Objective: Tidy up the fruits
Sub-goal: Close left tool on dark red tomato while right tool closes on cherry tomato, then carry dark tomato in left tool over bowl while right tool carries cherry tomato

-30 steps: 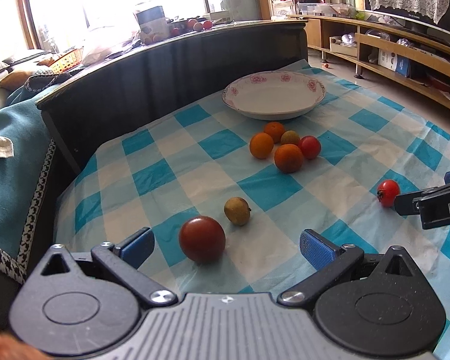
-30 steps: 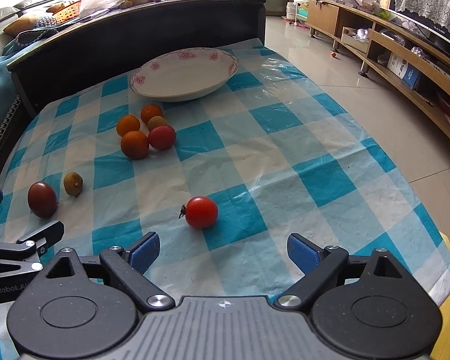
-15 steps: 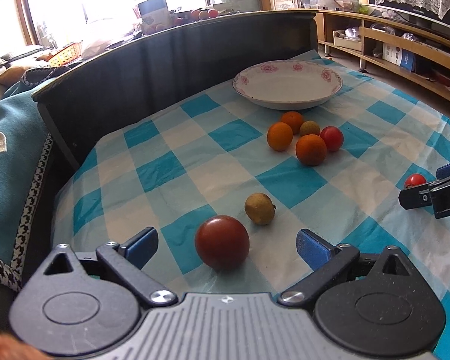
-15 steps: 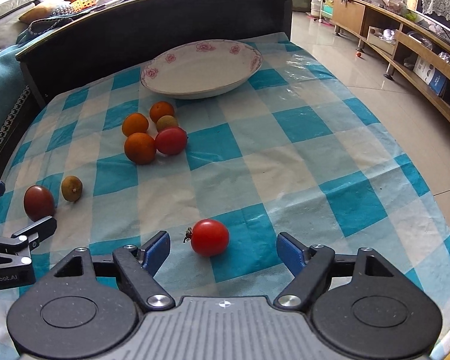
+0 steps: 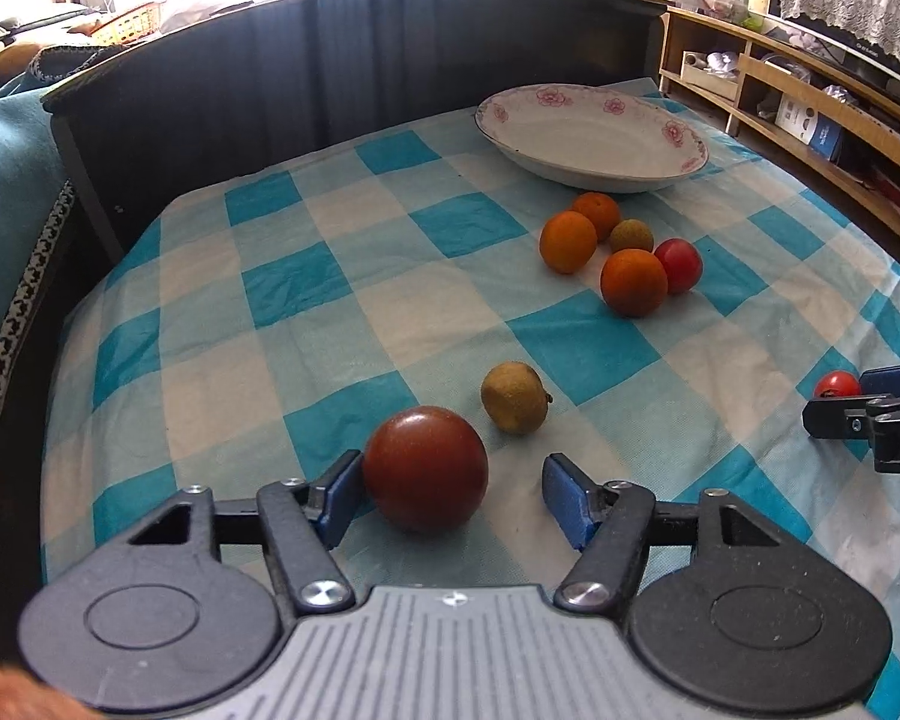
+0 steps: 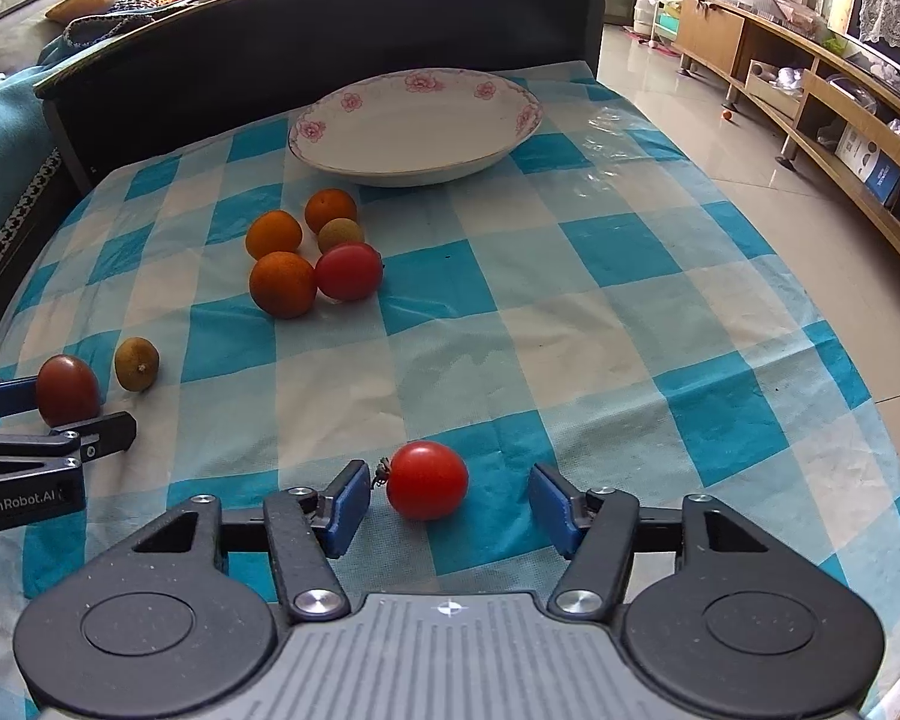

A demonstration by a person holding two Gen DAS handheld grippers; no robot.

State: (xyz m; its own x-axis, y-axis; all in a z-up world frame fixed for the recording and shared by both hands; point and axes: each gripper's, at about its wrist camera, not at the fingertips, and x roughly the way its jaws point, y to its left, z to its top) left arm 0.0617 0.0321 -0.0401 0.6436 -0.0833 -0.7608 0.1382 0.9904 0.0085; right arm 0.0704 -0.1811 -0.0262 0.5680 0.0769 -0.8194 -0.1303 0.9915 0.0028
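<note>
In the left wrist view a dark red tomato (image 5: 425,468) lies on the checked cloth between the blue pads of my left gripper (image 5: 450,495). Its jaws are closing: the left pad touches the tomato and the right pad still stands apart. In the right wrist view a bright red tomato (image 6: 427,480) sits between the pads of my right gripper (image 6: 448,504). Those jaws are closing too, with a gap on both sides. A white flowered plate (image 5: 594,138) (image 6: 414,126) stands empty at the far side.
A cluster of oranges (image 6: 282,283), a small tan fruit and a red tomato (image 6: 348,270) lies before the plate. A yellow-brown fruit (image 5: 514,397) sits just beyond the dark tomato. A dark board (image 5: 330,72) backs the table. Floor and a wooden shelf (image 6: 840,96) are at the right.
Both grippers have come forward and down, so each tomato now lies between the pads. Both pairs of jaws have narrowed markedly.
</note>
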